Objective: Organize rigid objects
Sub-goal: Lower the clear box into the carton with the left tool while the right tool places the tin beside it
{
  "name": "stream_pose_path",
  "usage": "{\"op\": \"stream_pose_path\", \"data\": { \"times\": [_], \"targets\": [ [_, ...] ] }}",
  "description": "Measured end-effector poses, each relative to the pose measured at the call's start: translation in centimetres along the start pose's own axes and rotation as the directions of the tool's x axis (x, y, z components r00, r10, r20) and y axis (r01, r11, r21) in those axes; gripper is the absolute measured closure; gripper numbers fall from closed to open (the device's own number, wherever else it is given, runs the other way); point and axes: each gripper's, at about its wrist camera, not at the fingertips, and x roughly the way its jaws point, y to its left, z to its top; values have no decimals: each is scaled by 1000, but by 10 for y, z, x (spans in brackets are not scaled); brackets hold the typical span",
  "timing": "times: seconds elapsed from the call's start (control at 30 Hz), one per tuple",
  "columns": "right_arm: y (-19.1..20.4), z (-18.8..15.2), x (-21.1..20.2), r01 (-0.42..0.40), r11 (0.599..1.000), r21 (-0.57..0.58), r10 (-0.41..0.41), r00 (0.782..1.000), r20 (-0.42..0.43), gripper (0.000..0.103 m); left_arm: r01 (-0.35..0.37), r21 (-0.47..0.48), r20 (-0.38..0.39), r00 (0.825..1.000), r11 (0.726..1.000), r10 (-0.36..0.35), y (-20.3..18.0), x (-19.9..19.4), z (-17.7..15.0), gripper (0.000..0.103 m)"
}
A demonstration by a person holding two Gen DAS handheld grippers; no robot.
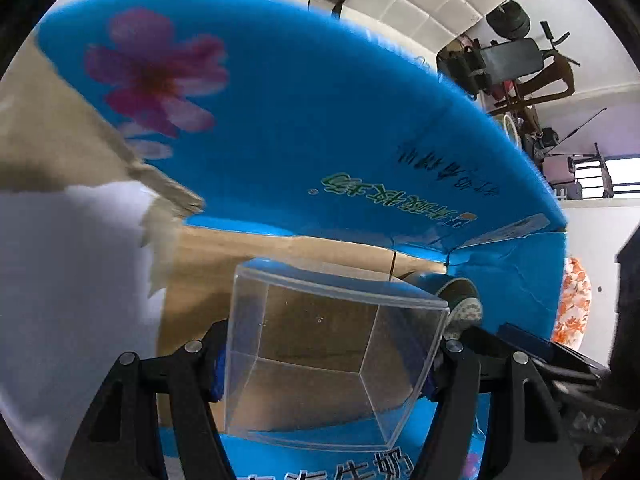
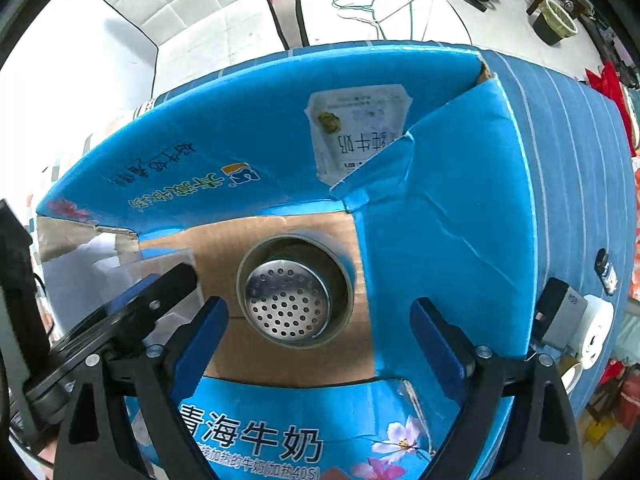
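1. Filling both views, a large blue cardboard box [image 2: 448, 248] printed with pink flowers and Chinese text stands open, its flaps folded up and its brown floor showing.
2. Under the box, in the right wrist view, lies a blue striped cloth [image 2: 568, 152] covering the surface.
3. Inside the box, a clear plastic cube-shaped container [image 1: 332, 356] is clamped between the two fingers of the left gripper [image 1: 324, 364], just above the brown floor.
4. Beside it on the box floor lies a round metal cup with a perforated strainer insert [image 2: 294, 290], its open mouth turned toward the right camera; the left view shows only its edge behind the clear container.
5. Facing the strainer cup, the right gripper [image 2: 320, 328] hangs with its blue-padded fingers spread wide, grasping nothing.
6. At the cloth's right edge sits a small white and black device [image 2: 572, 320].
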Motion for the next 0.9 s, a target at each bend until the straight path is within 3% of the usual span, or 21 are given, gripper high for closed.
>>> {"op": "stream_pose_path", "data": {
  "times": [0.13,0.2,0.3,0.37,0.43,0.7,0.9],
  "targets": [
    [-3,2,-6,-3,1000,15,3,1000,4,8,-14,14,-12,1000,1000,14,-5,5,3,37],
    [-4,2,-9,1,1000,22,-1,1000,5,8,-35,13,-16,999,999,35,-7,5,5,32],
    [-6,5,-12,-11,999,31,11,1000,6,8,-51,-2,-3,999,999,51,-6,-2,9,20],
    [-8,7,-14,-25,999,34,25,1000,4,8,-65,-10,1,998,998,65,-5,-7,11,6],
    [-8,8,-15,-29,999,30,29,1000,3,8,-72,-15,4,997,997,72,-4,-12,10,2],
    [-3,-16,-37,20,998,-63,-17,999,44,0,-177,41,79,982,983,174,-9,-49,-11,1],
    [5,-57,-67,33,992,-118,-18,992,127,0,-271,88,178,951,958,253,-4,-83,-46,1]
  ]
}}
